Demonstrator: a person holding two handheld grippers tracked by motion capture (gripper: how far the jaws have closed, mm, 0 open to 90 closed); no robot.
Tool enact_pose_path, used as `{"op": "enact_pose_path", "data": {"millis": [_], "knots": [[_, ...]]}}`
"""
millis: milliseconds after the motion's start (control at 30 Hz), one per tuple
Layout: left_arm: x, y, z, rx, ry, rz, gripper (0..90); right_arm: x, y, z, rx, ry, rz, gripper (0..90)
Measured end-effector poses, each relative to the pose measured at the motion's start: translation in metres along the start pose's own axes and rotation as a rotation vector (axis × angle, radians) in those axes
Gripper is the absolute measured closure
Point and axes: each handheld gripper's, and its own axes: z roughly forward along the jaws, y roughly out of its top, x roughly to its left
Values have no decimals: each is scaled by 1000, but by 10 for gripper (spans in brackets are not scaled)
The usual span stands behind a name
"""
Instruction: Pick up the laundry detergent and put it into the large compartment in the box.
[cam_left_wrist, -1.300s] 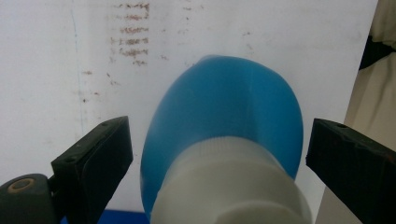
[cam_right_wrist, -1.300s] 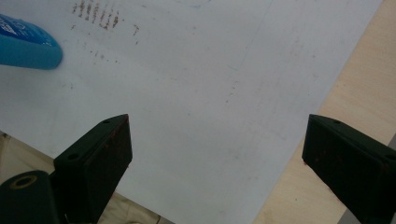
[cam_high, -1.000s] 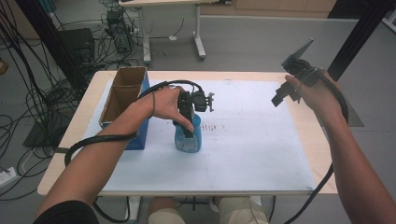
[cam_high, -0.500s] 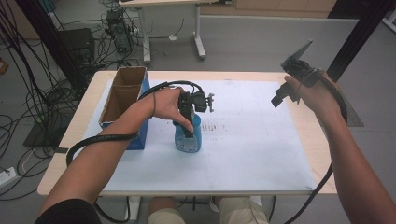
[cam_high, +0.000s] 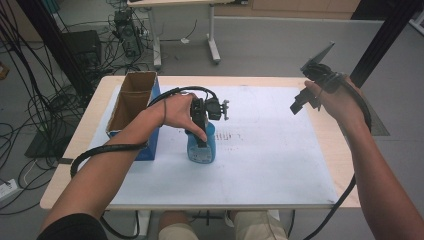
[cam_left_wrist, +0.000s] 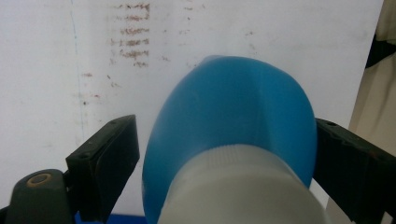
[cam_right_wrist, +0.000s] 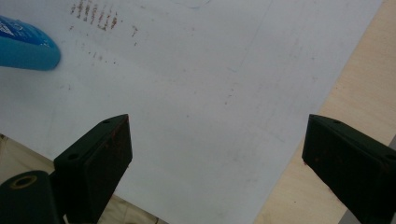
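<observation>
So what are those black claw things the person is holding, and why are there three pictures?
They are hand-held grippers, squeezing tools with two black jaws. One picture comes from a camera up above the table. The other two come from small cameras riding on each gripper, looking along its jaws.

On the white sheet covering the table stands a blue bottle with a white cap. Beside it sits an open cardboard box.

The left gripper has its jaws on either side of the bottle and has just been closing on it. One jaw looks like it touches; a small gap shows at the other, so it is not squeezed tight yet.

The right gripper hangs above the table, open, holding nothing.
</observation>
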Motion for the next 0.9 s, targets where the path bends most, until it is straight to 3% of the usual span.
{"op": "enact_pose_path", "data": {"millis": [100, 133, 233, 900], "knots": [[0, -1, -1, -4, 0, 7, 194, 0, 0, 0, 1, 2, -1, 84], [0, -1, -1, -7, -1, 8, 274, 0, 0, 1, 1, 3, -2, 84], [0, -1, -2, -1, 5, 14, 326, 0, 0, 1, 0, 5, -2, 84], [-3, 1, -1, 4, 22, 34, 356, -3, 0, 2, -6, 25, -7, 83]]}}
